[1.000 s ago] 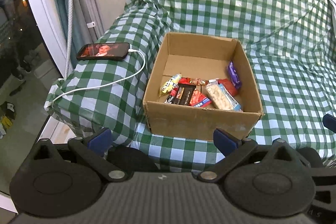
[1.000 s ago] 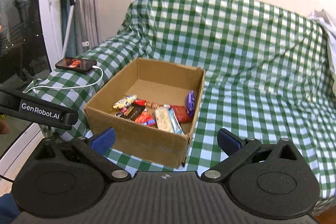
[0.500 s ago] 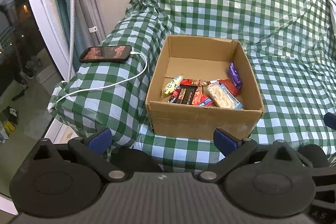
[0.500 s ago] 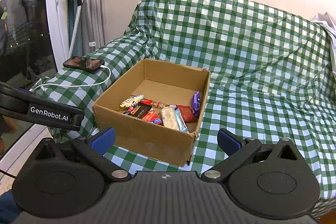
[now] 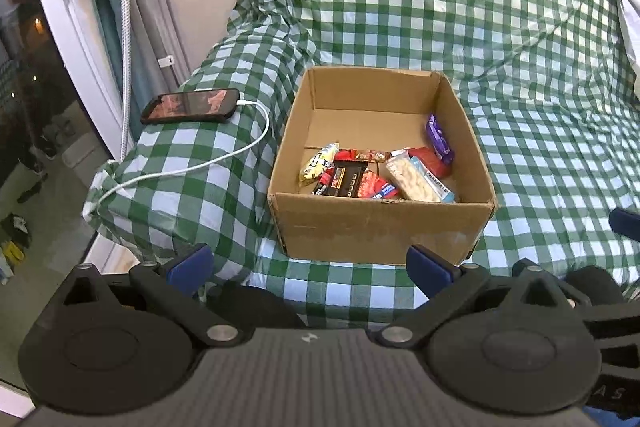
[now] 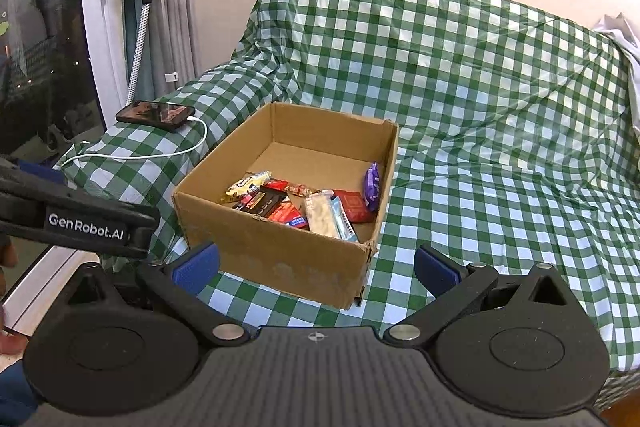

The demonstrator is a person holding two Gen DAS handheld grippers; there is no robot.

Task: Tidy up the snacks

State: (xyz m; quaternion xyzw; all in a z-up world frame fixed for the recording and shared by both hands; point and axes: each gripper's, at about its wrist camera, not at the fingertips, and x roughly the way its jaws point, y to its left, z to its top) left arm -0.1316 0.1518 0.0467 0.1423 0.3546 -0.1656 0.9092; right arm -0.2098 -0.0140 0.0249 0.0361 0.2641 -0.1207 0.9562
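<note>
Inside cardboard box: mixed snack packets, purple wrapper against wall.

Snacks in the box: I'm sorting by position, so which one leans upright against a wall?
The purple packet, propped on edge against the box's right wall; the others lie flat.

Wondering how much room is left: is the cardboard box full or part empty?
Part empty. The snacks lie in the near half of the cardboard box; its far floor shows bare.
</note>
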